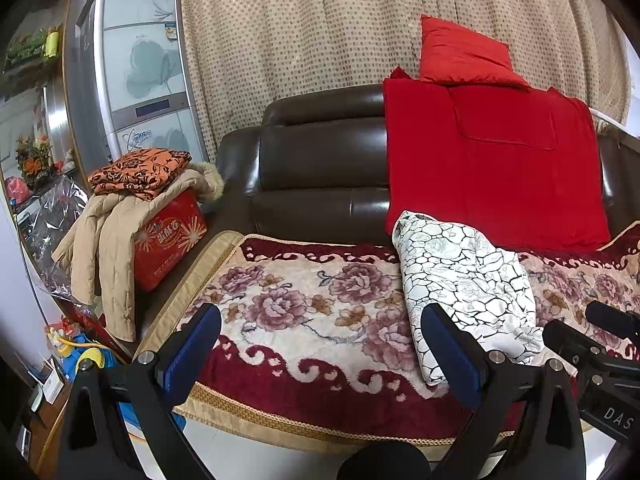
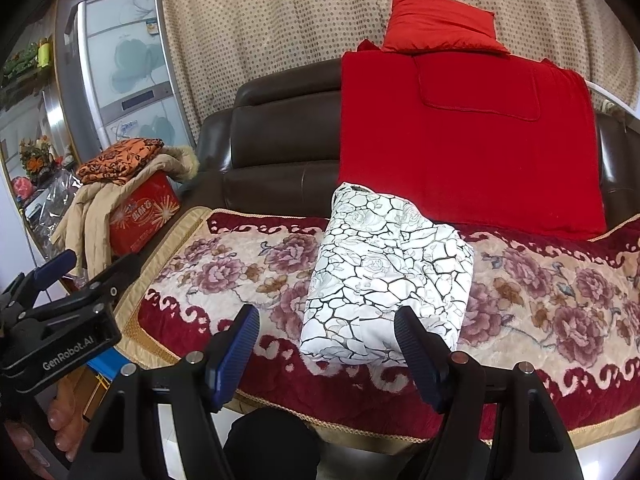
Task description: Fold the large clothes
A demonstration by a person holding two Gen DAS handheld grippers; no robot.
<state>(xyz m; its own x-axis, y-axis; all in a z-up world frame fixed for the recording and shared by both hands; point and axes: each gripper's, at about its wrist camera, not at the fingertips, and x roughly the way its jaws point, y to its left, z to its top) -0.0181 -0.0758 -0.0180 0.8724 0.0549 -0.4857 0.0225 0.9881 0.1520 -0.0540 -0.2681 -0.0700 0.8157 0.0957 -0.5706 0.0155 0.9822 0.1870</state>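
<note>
A: Where's the folded white garment point(image 2: 384, 276)?
B: A puffy, crackle-printed bundle on the plush floral sofa cover point(image 2: 248, 276), against the red blanket point(image 2: 472, 140).
A: Grippers?
B: Left gripper point(image 1: 320, 354) and right gripper point(image 2: 326, 354) both released, empty.

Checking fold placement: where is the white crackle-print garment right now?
The white crackle-print garment lies folded on the floral sofa cover, just below the red blanket; it sits central in the right wrist view, right of centre in the left.
</note>
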